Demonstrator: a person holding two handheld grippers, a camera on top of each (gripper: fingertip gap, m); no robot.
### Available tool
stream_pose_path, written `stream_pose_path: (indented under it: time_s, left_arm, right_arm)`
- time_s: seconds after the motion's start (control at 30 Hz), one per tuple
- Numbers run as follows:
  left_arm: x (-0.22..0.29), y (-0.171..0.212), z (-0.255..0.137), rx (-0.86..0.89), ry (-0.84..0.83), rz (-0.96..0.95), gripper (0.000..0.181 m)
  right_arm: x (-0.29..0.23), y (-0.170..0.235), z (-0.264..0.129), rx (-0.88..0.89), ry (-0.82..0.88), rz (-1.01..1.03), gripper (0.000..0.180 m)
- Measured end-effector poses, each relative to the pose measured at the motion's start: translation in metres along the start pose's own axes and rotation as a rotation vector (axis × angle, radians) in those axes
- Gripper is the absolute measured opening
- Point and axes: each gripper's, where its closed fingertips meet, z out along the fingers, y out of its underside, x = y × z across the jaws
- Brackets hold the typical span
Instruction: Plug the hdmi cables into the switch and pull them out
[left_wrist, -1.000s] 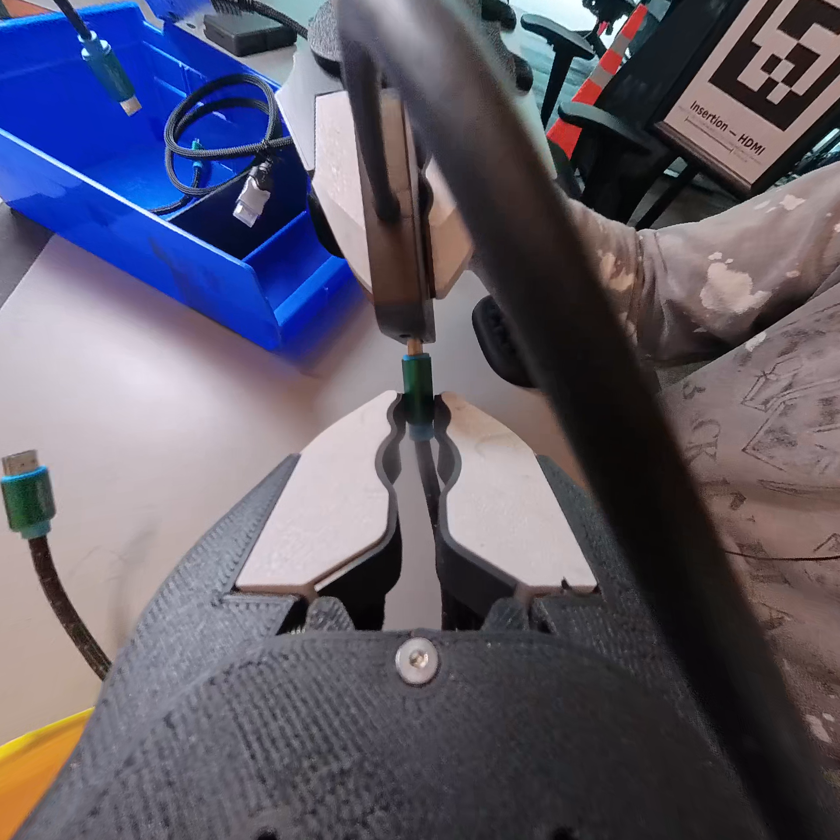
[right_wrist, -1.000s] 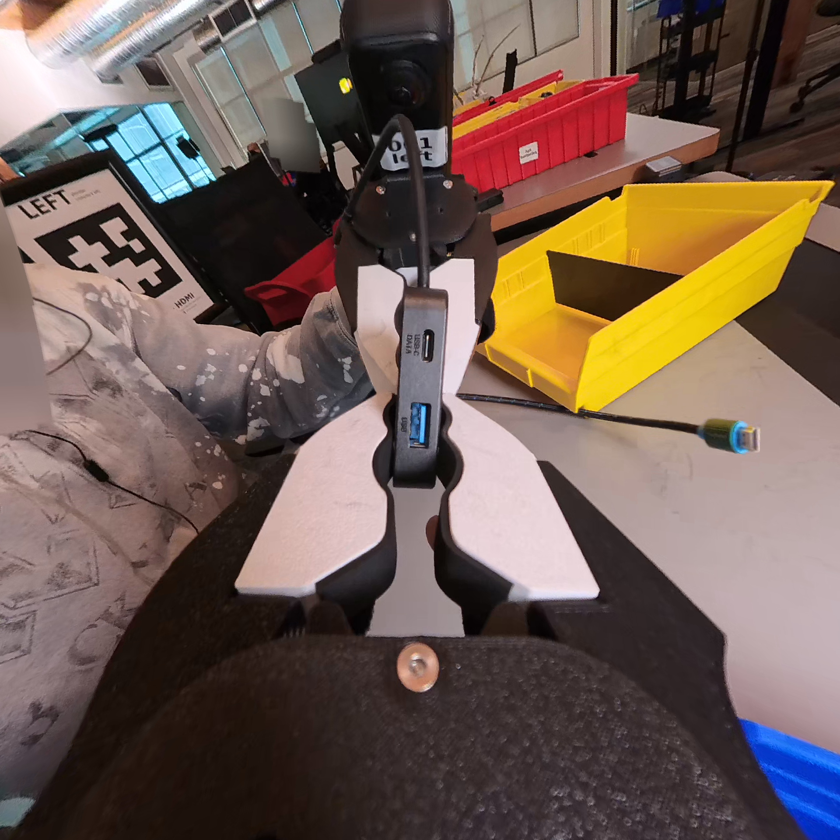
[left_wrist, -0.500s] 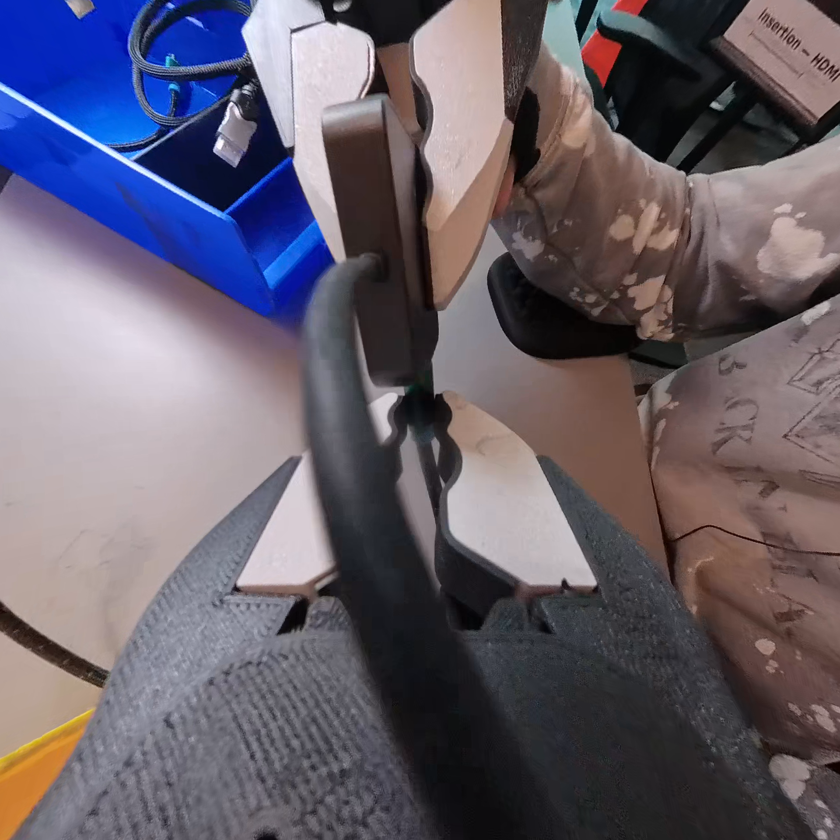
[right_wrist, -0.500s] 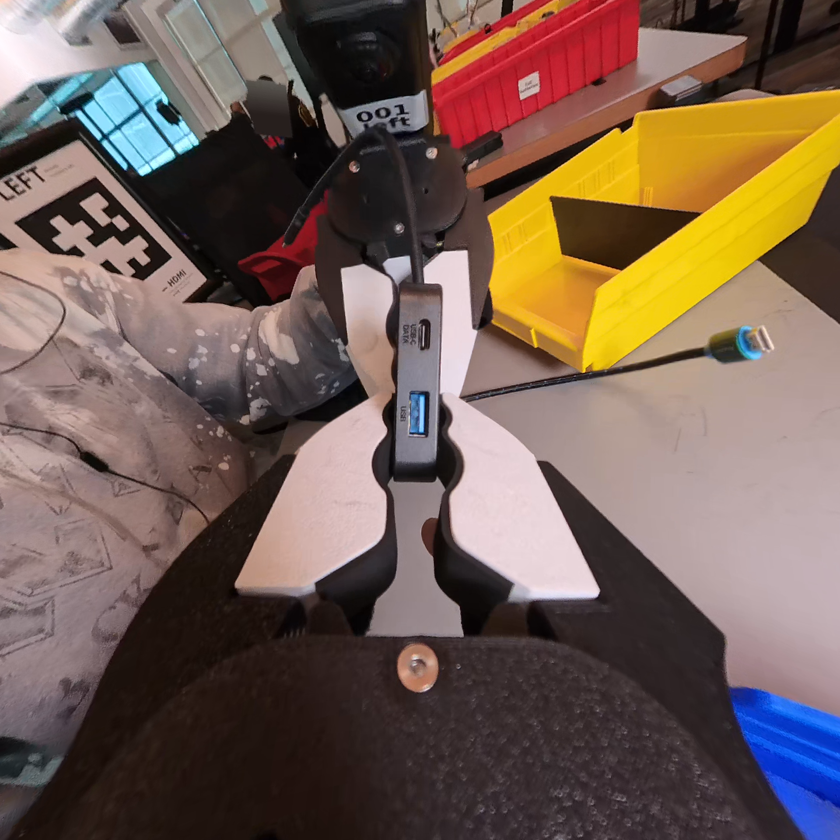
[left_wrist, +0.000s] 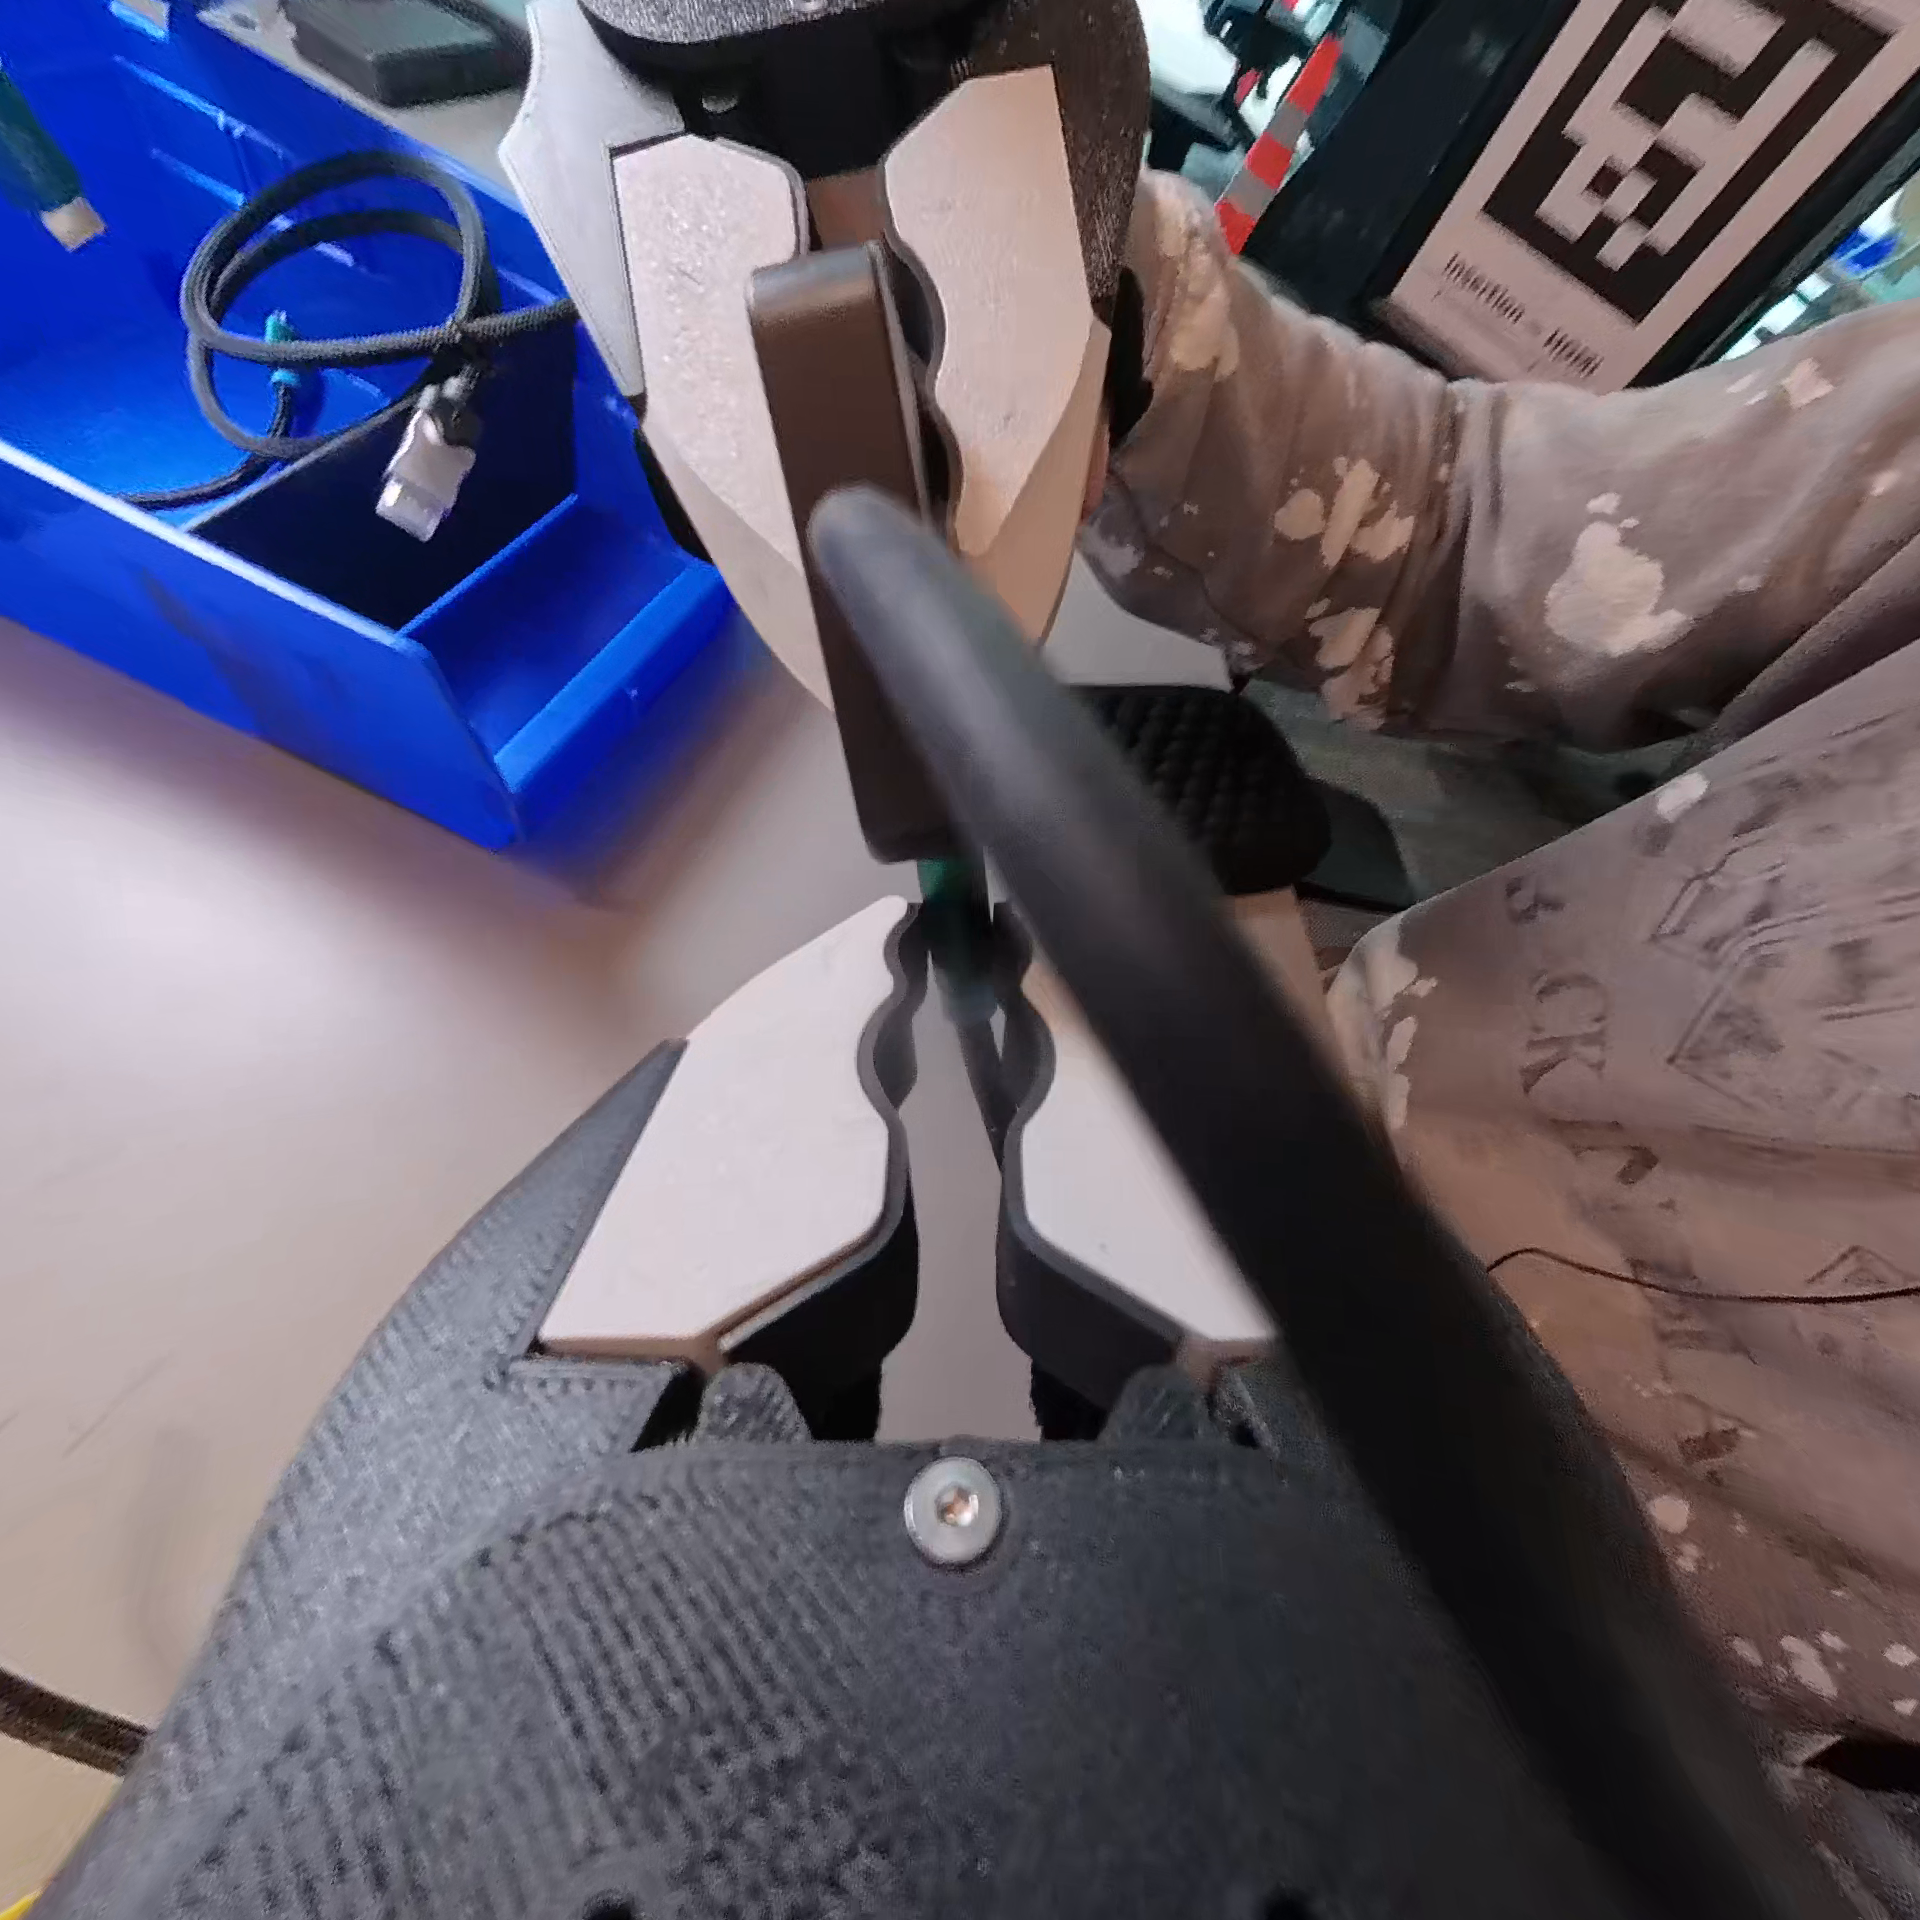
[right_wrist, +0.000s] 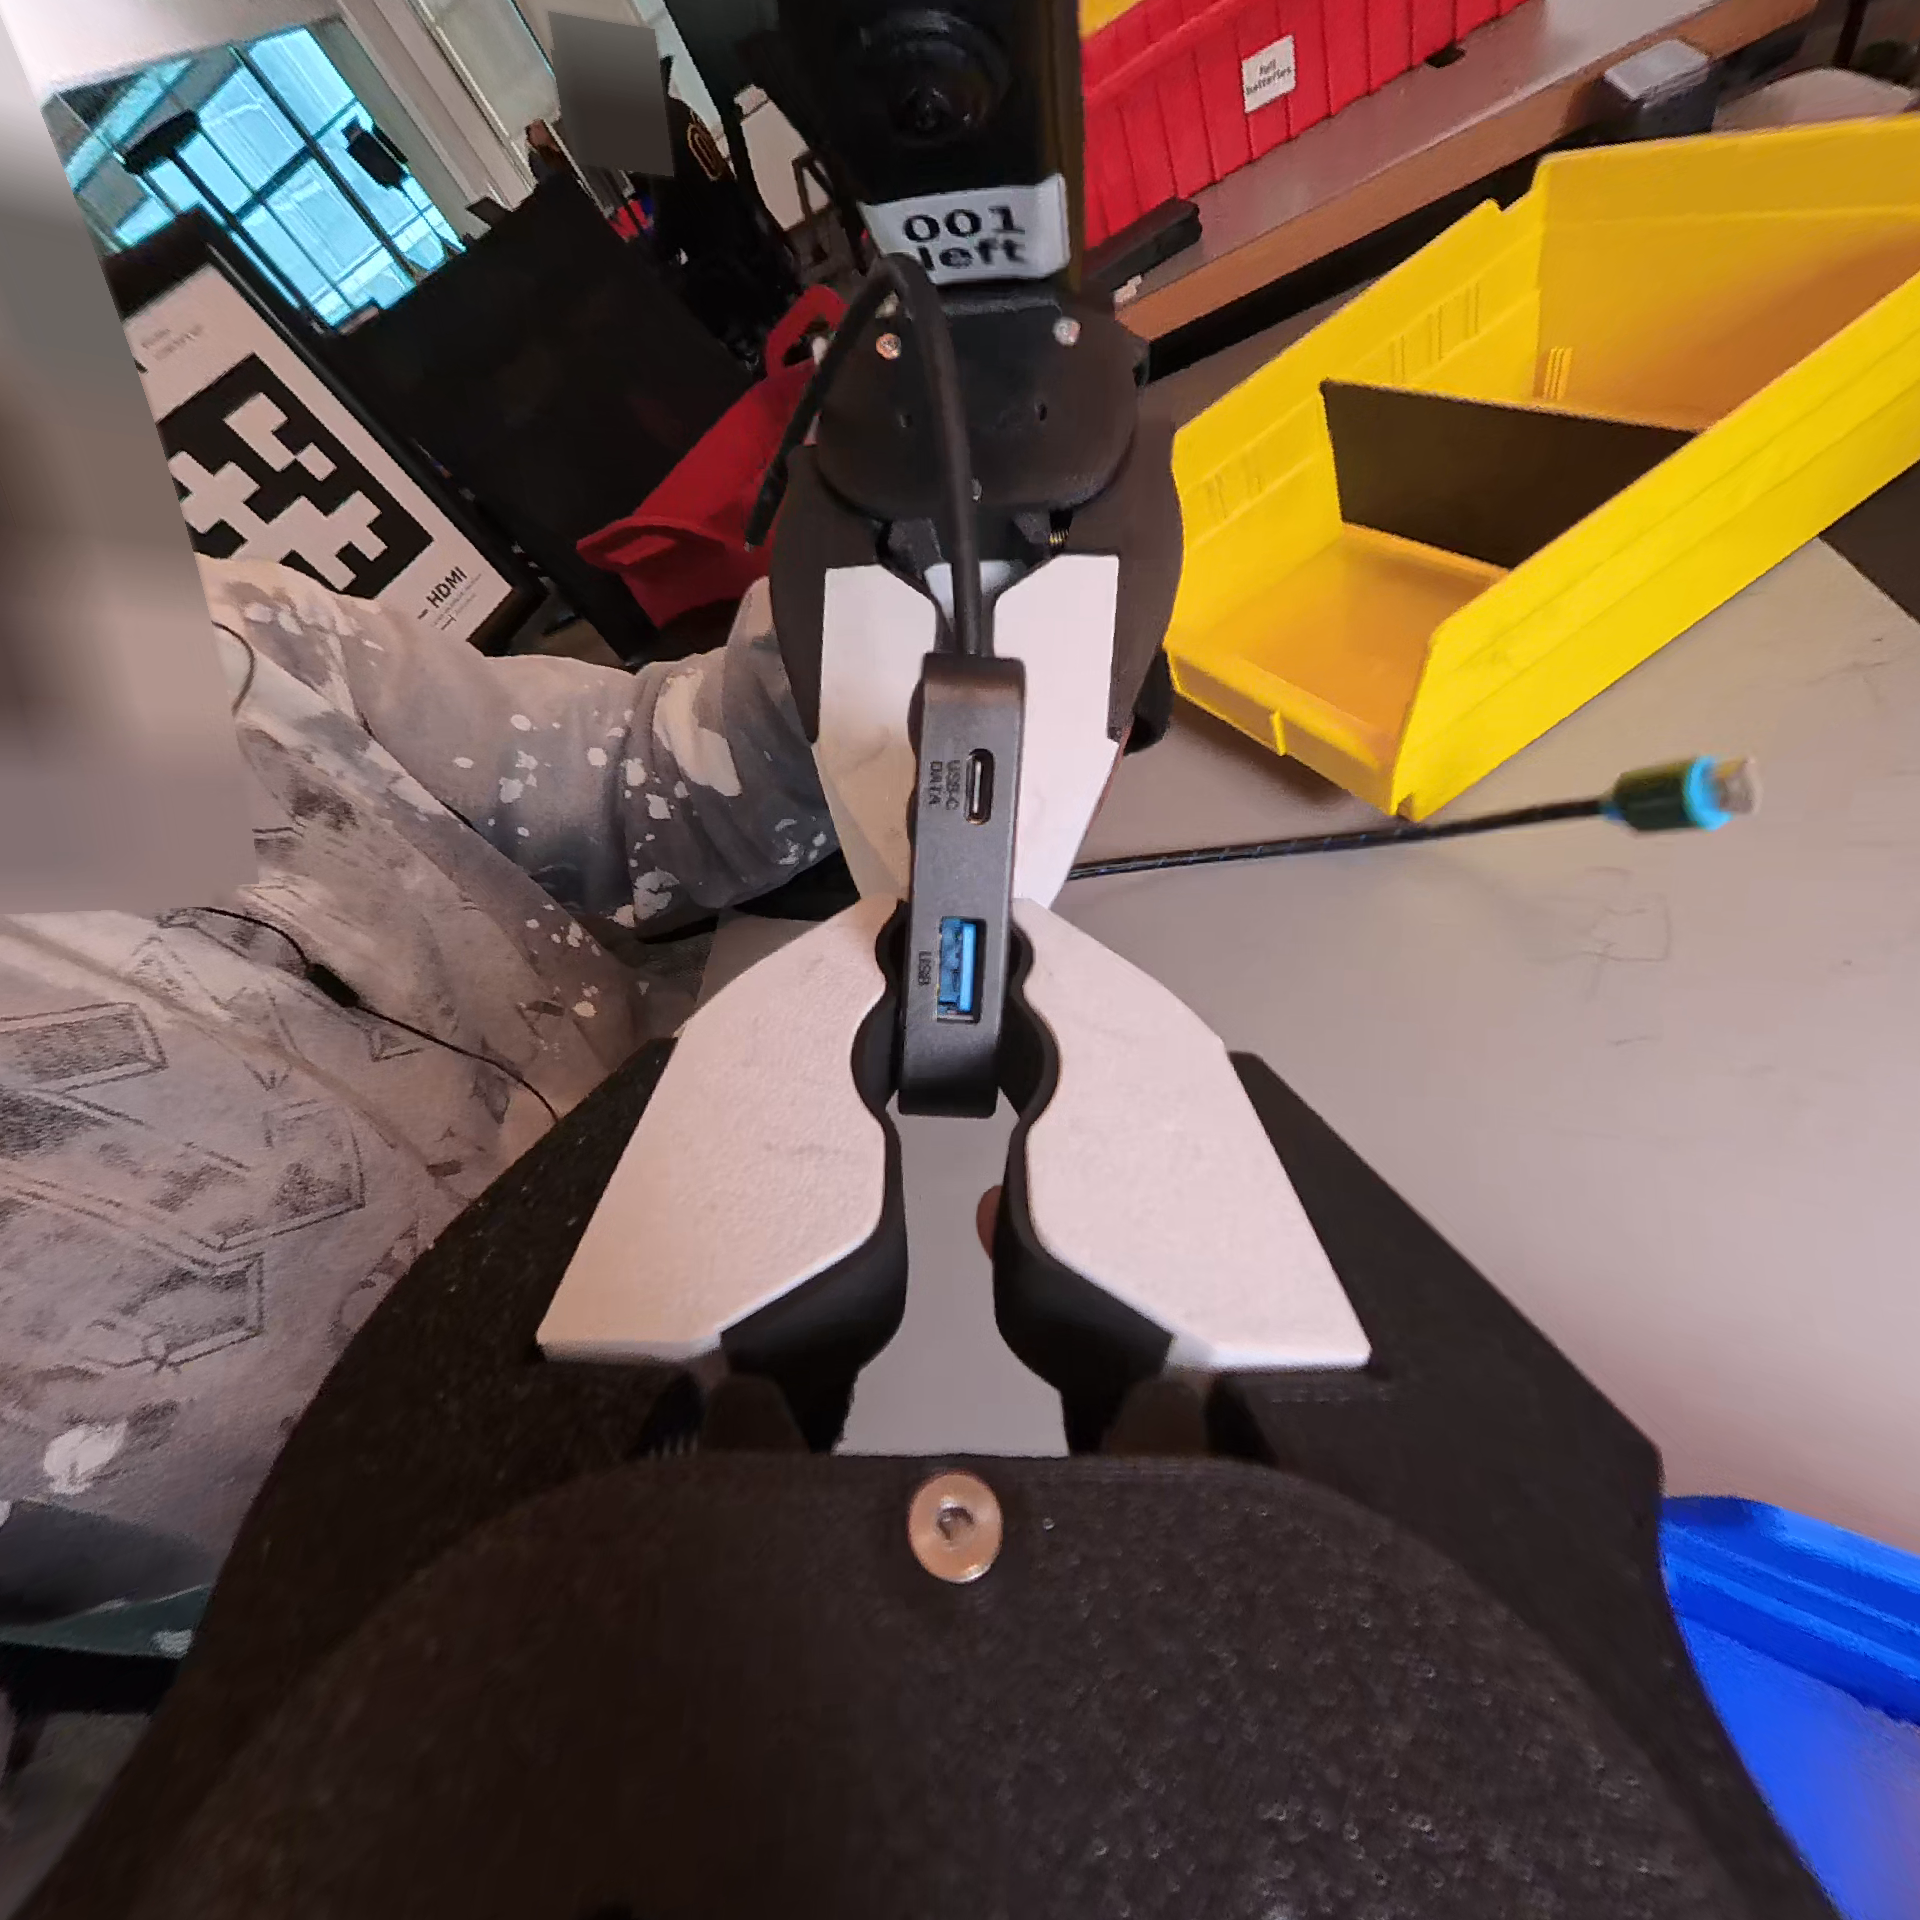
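Observation:
My right gripper is shut on a dark grey switch and holds it above the table, its side ports facing the camera. The switch also shows in the left wrist view, between the right gripper's white fingers. My left gripper is shut on a green HDMI plug, whose tip meets the switch's near end; the metal tip is hidden. The switch's own thick black cable sweeps across the left wrist view. The left gripper faces me in the right wrist view.
A blue bin at the back left holds coiled black cables with silver plugs. A yellow bin stands at the right. A second cable with a blue-green plug lies on the grey table. A person's paint-spotted sleeve is close by.
The plug's metal tip, visible a second ago below the switch, is now hidden at the switch's end. Both grippers shifted and tilted; the thick black cable swung across the left view.

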Motion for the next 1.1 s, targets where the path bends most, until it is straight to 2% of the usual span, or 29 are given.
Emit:
stream_pose_path:
  time_s: [0.03,0.1,0.17,0.23,0.3,0.37,0.47,0.67,0.93,1.1]
  left_arm:
    - [0.002,-0.005,-0.001,0.026,0.005,-0.003,0.012]
    - [0.008,-0.01,-0.002,0.024,-0.01,0.026,0.007]
    - [0.01,-0.008,-0.002,-0.018,-0.063,0.075,0.011]
    - [0.017,-0.011,-0.002,-0.016,-0.057,0.094,0.011]
    - [0.021,-0.012,-0.003,-0.029,-0.072,0.125,0.01]
    - [0.027,-0.02,-0.005,0.011,-0.069,0.153,0.01]
    - [0.036,-0.045,-0.015,0.17,-0.073,0.201,0.012]
    - [0.064,-0.059,-0.015,0.241,-0.023,0.279,0.01]
    - [0.086,-0.054,-0.02,0.145,-0.053,0.362,0.008]
    - [0.094,-0.061,-0.029,0.18,-0.039,0.342,0.006]
  right_arm:
    - [-0.004,-0.004,-0.003,-0.006,0.013,-0.021,0.014]
    - [-0.012,-0.006,-0.005,-0.076,0.05,-0.076,0.015]
    - [-0.021,-0.008,-0.004,-0.163,0.085,-0.102,0.025]
    - [-0.024,-0.002,-0.002,-0.273,0.132,-0.108,0.014]
    - [-0.03,-0.002,-0.003,-0.33,0.156,-0.093,0.013]
    - [-0.036,-0.009,-0.007,-0.326,0.205,-0.106,0.013]
    - [-0.053,-0.033,-0.02,-0.23,0.283,-0.132,0.013]
    - [-0.089,-0.056,-0.029,-0.188,0.35,-0.215,0.013]
    - [-0.109,-0.054,-0.014,-0.357,0.384,-0.216,0.014]
    - [-0.118,-0.064,-0.012,-0.331,0.385,-0.186,0.014]
